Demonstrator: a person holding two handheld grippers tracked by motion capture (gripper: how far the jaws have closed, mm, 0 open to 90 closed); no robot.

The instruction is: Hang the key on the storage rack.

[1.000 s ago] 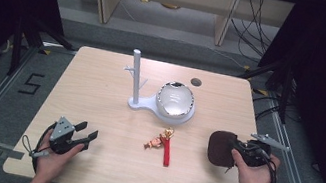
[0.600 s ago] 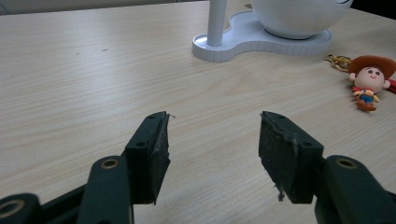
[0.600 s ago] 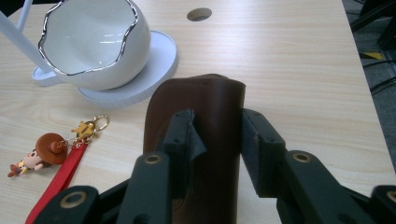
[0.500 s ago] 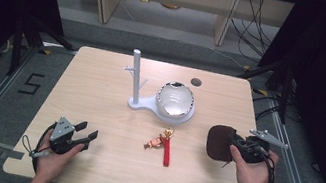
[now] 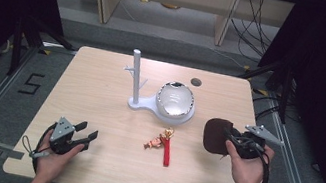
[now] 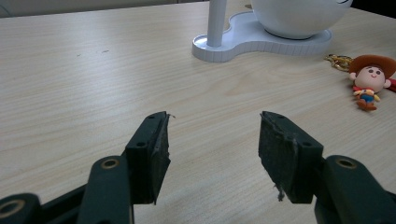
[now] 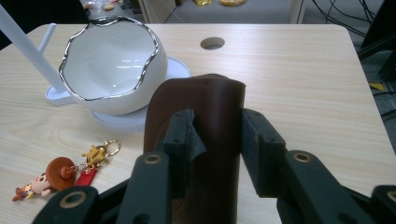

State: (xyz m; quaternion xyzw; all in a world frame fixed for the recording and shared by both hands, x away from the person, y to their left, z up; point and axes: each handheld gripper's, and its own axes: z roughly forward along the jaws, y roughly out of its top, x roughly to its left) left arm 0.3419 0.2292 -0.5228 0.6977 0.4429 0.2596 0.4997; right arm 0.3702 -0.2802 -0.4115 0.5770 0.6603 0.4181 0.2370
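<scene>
My right gripper point(image 5: 229, 143) is shut on a dark brown leather pouch point(image 5: 215, 134) and holds it above the table's right side; in the right gripper view the pouch point(image 7: 201, 130) stands between the jaws. A cowboy doll keychain point(image 5: 161, 143) with a red strap lies at mid-table, seen too at the left of the right gripper view point(image 7: 51, 178) and in the left gripper view point(image 6: 370, 77). My left gripper point(image 5: 86, 136) rests near the front left edge, open, nothing between its pads point(image 6: 154, 151).
A white bowl with a silver rim point(image 5: 176, 99) sits on a white stand base point(image 5: 144, 104) with an upright post point(image 5: 135, 74), behind the keychain. A round hole point(image 5: 196, 82) is in the tabletop at the back right. Shelving and cables lie beyond the table.
The right gripper has carried the brown pouch slightly left and toward the bowl. The left gripper has stayed where it was.
</scene>
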